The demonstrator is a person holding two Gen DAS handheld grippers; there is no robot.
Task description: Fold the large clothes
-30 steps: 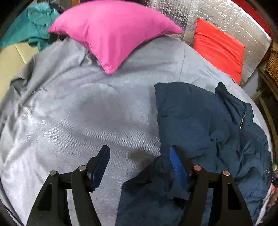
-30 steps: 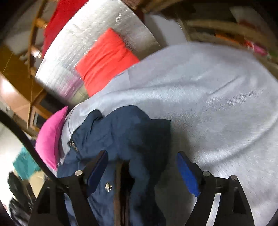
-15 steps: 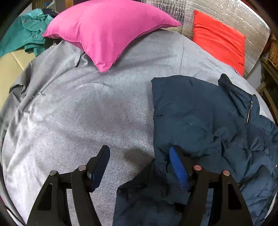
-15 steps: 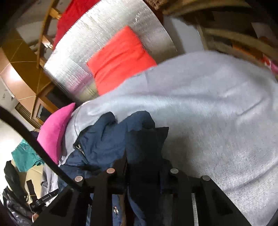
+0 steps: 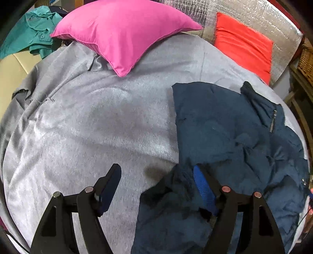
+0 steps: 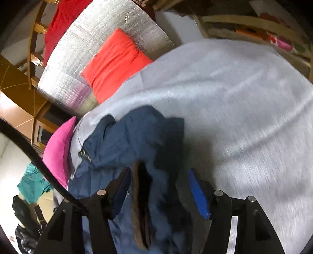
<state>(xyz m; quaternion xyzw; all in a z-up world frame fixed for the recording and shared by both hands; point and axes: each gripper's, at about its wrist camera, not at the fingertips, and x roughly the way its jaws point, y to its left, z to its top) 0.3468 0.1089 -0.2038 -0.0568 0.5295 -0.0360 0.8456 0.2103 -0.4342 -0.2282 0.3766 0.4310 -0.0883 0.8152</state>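
Observation:
A navy padded jacket (image 5: 225, 127) lies crumpled on the right side of a grey bedspread (image 5: 88, 127), its zipper (image 5: 272, 121) toward the far right. My left gripper (image 5: 156, 170) hovers at the jacket's left edge, jaws opening wide. Its right finger sits against the fabric and nothing is pinched. In the right wrist view the jacket (image 6: 137, 132) bunches under my right gripper (image 6: 158, 173). Its jaws are opening, and a fold with a brown-lined edge (image 6: 139, 205) stands loose between them, clear of the pads.
A pink pillow (image 5: 121, 29) and a red cushion (image 5: 242, 45) lie at the far side against a silver quilted panel (image 5: 244, 11). A teal garment (image 5: 29, 33) is heaped at the far left. A wicker basket (image 5: 307, 60) and wooden shelves (image 6: 254, 25) stand beyond the right edge.
My right gripper shut on the jacket fold, then opened again, leaving the fold slumped between its jaws. The left jaws spread a little wider.

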